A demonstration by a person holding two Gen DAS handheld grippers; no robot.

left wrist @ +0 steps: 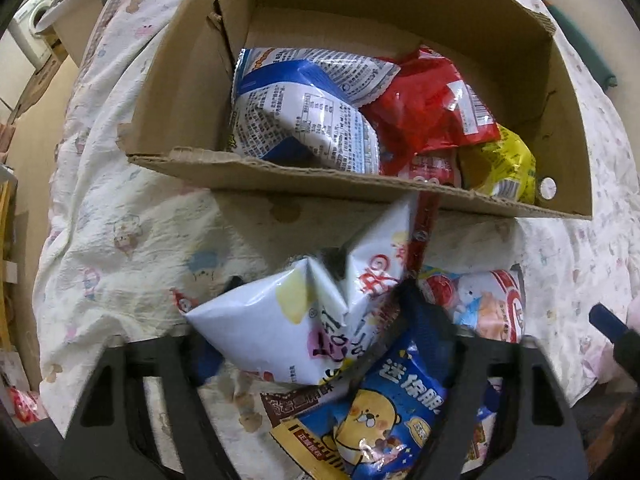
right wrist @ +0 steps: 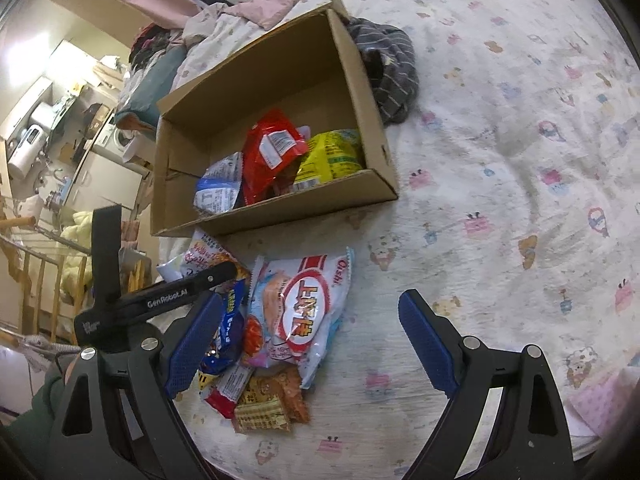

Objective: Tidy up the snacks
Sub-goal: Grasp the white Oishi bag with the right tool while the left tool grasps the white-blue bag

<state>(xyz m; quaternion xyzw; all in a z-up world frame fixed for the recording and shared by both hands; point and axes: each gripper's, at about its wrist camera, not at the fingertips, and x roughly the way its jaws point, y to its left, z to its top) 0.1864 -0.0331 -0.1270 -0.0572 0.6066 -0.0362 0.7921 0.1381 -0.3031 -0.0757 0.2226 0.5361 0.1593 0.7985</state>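
Snacks lie in a loose pile (right wrist: 280,320) on the bed (right wrist: 500,200) just ahead of both grippers, and beyond the pile a cardboard box (right wrist: 276,208) already holds a blue-and-white bag (left wrist: 304,112), a red bag (left wrist: 424,108) and a yellow bag (left wrist: 500,164). Left gripper (left wrist: 324,312) points steeply down over the pile with a crumpled white bag (left wrist: 288,328) between its fingers, apparently pinched, though the pads are hidden by the packet. Right gripper (right wrist: 308,332) hangs spread wide and empty, its left pad beside a blue packet (right wrist: 232,320) and the white-and-red Oishi bag (right wrist: 304,312) lying between its fingers on the sheet.
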